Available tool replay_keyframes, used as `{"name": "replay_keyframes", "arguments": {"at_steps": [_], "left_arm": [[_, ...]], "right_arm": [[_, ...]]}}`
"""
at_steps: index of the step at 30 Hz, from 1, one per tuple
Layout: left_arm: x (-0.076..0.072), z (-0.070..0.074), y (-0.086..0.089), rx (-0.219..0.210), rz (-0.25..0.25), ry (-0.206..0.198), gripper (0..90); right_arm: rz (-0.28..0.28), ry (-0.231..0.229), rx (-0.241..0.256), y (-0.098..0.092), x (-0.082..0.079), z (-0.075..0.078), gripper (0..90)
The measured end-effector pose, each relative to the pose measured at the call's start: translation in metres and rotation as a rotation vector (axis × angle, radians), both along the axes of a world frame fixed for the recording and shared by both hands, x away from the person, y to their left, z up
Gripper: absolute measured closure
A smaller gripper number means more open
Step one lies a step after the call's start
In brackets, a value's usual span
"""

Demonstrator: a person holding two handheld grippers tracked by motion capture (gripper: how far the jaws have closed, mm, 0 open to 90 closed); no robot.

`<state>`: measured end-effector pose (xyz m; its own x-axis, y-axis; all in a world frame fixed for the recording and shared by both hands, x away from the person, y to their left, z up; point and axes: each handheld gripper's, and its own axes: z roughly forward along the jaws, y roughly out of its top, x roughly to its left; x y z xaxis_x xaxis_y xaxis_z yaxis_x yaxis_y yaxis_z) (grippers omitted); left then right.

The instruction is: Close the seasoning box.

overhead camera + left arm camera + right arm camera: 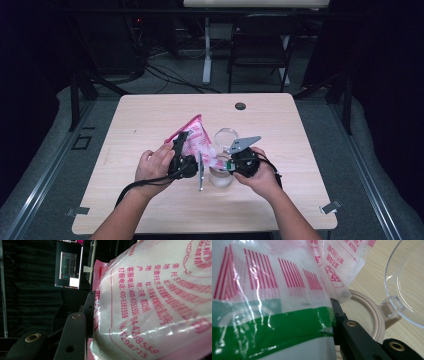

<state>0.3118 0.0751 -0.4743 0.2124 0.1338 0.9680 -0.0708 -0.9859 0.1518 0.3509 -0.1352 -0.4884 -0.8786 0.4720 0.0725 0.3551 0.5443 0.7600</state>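
Note:
A pink-and-white plastic bag (pixel 196 141) of white powder, printed with red text, is held up over the table between both grippers. My left gripper (pixel 180 142) is shut on its upper left side; one black jaw lies against the bag (pixel 155 305) and the other is hidden behind it. My right gripper (pixel 227 162) is shut on the bag's lower end, where a green band (pixel 269 332) and red barcode show. Under the bag stands a round beige jar (pixel 375 315), also (pixel 221 179), with its clear hinged lid (pixel 409 287) swung open.
The light wooden table (pixel 150 210) has a small dark grommet (pixel 240 106) near its far edge. A folding chair (pixel 260 45) and a desk leg stand beyond the table. Cables trail from both grippers toward the person.

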Motion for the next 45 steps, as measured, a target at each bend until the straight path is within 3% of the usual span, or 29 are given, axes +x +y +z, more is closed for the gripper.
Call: {"name": "replay_keyframes", "arguments": {"at_steps": [13,36,45], "left_arm": [[-0.0018,0.0003,0.0011,0.009,-0.001,-0.001,64.2],[-0.0025,0.0083,-0.008,0.027,-0.032,-0.048,64.5],[-0.0019,0.0086,-0.0078,0.023,-0.029,-0.037,64.5]], "right_arm": [[0.001,0.003,-0.009,0.0034,-0.0003,-0.003,90.0],[-0.013,0.002,0.01,-0.0042,0.0015,0.0006,90.0],[-0.015,0.002,0.008,-0.0045,0.0017,0.0005,90.0]]}}
